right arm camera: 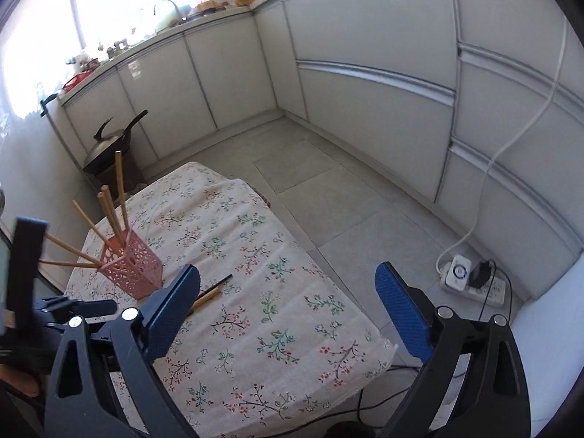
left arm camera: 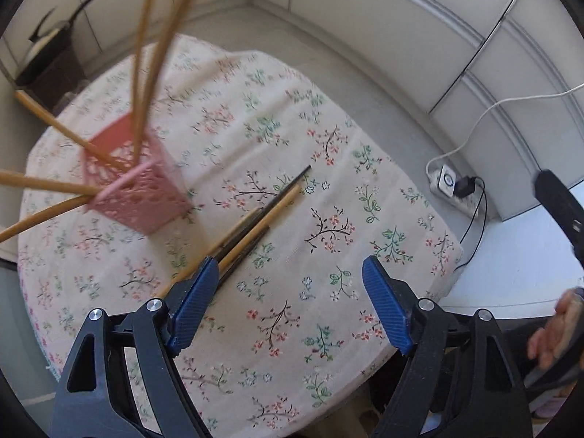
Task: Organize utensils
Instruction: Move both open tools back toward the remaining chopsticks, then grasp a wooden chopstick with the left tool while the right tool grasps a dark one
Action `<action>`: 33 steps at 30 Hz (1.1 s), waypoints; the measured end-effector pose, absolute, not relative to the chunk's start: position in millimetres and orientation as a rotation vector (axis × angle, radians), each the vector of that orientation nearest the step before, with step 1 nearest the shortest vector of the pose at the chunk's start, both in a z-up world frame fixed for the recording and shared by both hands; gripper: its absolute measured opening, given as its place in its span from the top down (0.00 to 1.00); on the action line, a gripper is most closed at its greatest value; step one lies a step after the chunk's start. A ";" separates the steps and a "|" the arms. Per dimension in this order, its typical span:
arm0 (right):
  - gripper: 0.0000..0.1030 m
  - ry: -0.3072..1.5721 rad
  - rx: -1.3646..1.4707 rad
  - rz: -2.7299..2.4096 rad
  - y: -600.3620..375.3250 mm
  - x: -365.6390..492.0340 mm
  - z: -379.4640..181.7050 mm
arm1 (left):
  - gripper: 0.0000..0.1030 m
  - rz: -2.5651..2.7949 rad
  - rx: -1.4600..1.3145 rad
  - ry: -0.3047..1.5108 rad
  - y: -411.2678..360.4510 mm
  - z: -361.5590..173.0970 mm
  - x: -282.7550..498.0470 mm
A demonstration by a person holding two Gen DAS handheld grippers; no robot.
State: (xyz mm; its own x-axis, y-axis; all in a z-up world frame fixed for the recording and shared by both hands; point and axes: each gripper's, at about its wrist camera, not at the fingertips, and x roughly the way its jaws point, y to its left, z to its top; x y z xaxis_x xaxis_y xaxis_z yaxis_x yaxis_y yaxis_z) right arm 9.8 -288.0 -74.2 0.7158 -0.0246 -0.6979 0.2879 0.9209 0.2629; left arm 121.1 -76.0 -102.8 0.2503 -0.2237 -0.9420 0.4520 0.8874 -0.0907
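A pink perforated holder [left arm camera: 135, 182] stands on the floral tablecloth [left arm camera: 328, 189] and holds several wooden chopsticks [left arm camera: 146, 73] that splay outward. It also shows in the right wrist view [right arm camera: 131, 266]. A few loose chopsticks [left arm camera: 255, 222], wooden and dark, lie together on the cloth right of the holder, partly under my left gripper's left finger. They also show in the right wrist view [right arm camera: 211, 292]. My left gripper [left arm camera: 288, 306] is open and empty above the cloth. My right gripper [right arm camera: 288, 314] is open and empty, higher and further back.
A power strip [right arm camera: 471, 281] with a white cable lies on the tiled floor to the right. A dark wok [right arm camera: 109, 142] sits on a stand behind the table. White cabinets [right arm camera: 365, 73] line the walls. The table's near right corner [right arm camera: 387, 346] drops off to the floor.
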 end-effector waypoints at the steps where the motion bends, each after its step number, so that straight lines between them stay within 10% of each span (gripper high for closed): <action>1: 0.09 0.778 0.393 -0.177 -292.0 11.2 -77.7 | 0.27 -0.474 0.226 1.255 -81.5 -110.0 127.3; 11: 0.09 0.872 0.451 -0.153 -299.7 22.4 -98.3 | 0.73 -0.549 0.272 1.404 -116.2 -166.0 176.7; 33: 0.09 0.941 0.494 -0.143 -306.4 29.7 -112.4 | 0.76 -0.498 0.368 1.384 -120.2 -183.9 201.2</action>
State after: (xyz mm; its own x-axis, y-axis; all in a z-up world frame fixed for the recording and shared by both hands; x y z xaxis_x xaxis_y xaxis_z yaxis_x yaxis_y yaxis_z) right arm 29.7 -306.4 -112.4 0.5890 0.0936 -0.8027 0.3282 0.8799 0.3435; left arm 201.2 -120.2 -183.9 0.1106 -0.1186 -0.9868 0.5376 0.8422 -0.0410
